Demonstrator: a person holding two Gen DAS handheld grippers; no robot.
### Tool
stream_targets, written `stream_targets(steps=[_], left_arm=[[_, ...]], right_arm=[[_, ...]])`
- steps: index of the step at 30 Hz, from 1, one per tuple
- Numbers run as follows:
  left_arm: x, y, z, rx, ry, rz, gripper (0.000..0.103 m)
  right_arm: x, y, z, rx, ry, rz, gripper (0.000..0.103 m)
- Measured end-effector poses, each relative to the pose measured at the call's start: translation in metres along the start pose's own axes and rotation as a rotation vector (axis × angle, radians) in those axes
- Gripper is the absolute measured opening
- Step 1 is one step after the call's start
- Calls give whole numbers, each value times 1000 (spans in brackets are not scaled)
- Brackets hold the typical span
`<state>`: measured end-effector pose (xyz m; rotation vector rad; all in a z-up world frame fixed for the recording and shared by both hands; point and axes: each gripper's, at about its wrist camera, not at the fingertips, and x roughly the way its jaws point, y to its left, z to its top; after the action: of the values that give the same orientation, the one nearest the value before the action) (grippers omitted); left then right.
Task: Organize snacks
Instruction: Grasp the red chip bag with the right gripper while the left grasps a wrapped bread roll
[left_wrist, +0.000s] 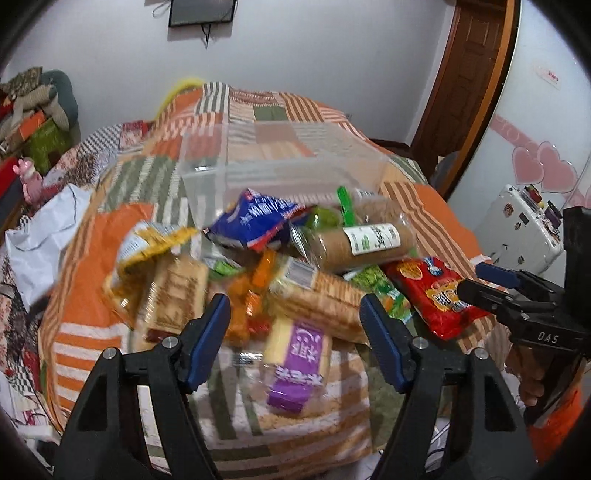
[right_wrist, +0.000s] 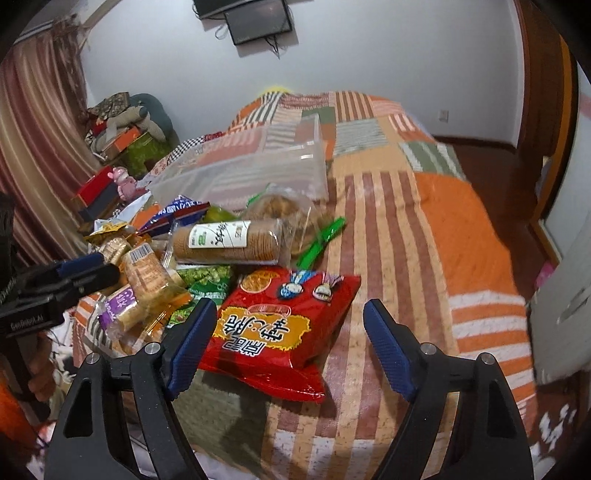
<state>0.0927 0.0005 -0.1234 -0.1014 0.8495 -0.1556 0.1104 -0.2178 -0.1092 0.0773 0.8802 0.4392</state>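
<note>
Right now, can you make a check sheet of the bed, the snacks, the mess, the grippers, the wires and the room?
Surface: bed with patchwork quilt.
Job's things: snack pile; red bag nearest, cracker roll, blue bag, purple pack; clear bin behind, looks empty.
Clutter: white bag, pink toy, boxes.
Grippers: left gripper open over purple pack; right gripper open over red bag; fingers touch nothing.
Cables: wires under wall screen.
Surroundings: curtain, door, white case.

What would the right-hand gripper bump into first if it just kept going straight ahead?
Most likely the red snack bag, which lies on the bedspread between the right gripper's open jaws; depth is hard to judge.
</note>
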Motion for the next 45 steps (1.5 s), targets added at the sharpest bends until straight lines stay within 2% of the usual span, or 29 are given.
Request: stream_targets(steps=[6,11,16,27,33,38,43,45], left_arm=[[4,-21,-8,69,20,-36,72],[16,-23,-7,52,69,-69,72],[27,-24,1,31,66,-48,73],[51,-22,8,17,76,-11,74],[42,-9,0,6,65,-27,63],[38,-16,4,44,31,10,63],[53,-25,10,52,49,2,63],[58,-28,10,58,44,20,62]], right_arm=[[13,9,0,-22,35,15,79],[24,16,2,-33,59,26,82],[28,16,1,-57,67,12,86],[23,-7,-4,-20,89,-21,83],[15,-16,-3,6,81,-24,83],[19,-14,1,11,80,-17,85],[27,-7,2,-31,83,-49,85],[31,-5,3,-45,84,-62,87]])
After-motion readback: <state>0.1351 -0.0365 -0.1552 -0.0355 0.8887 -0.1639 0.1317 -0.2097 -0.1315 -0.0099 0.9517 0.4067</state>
